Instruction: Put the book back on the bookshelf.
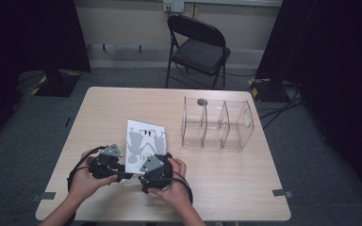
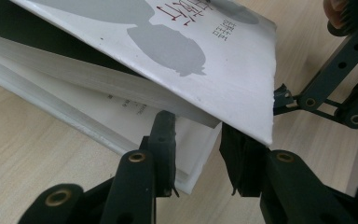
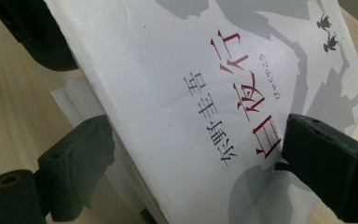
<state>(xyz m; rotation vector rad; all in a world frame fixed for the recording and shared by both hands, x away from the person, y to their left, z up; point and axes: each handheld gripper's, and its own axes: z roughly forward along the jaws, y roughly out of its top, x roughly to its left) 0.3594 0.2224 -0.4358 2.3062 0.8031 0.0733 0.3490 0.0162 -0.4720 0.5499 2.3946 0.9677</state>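
Observation:
A white book (image 1: pixel 143 137) with grey silhouettes and a red title lies on the wooden table (image 1: pixel 226 188), and both grippers sit at its near edge. My left gripper (image 2: pixel 198 156) is open. One finger lies over the inner pages (image 2: pixel 135 116); the other sits under the raised corner of the front cover (image 2: pixel 223 70). My right gripper (image 3: pixel 191 158) is open and straddles the tilted cover (image 3: pixel 177 93), with one finger behind it and the other on the printed side. In the high view the left gripper (image 1: pixel 124 175) and right gripper (image 1: pixel 143 175) nearly touch.
A clear plastic divider rack (image 1: pixel 217 123) stands on the table's right half, with a small dark object (image 1: pixel 201 101) on its far rim. A black folding chair (image 1: pixel 198 47) stands beyond the far edge. Cables lie on the floor to the right.

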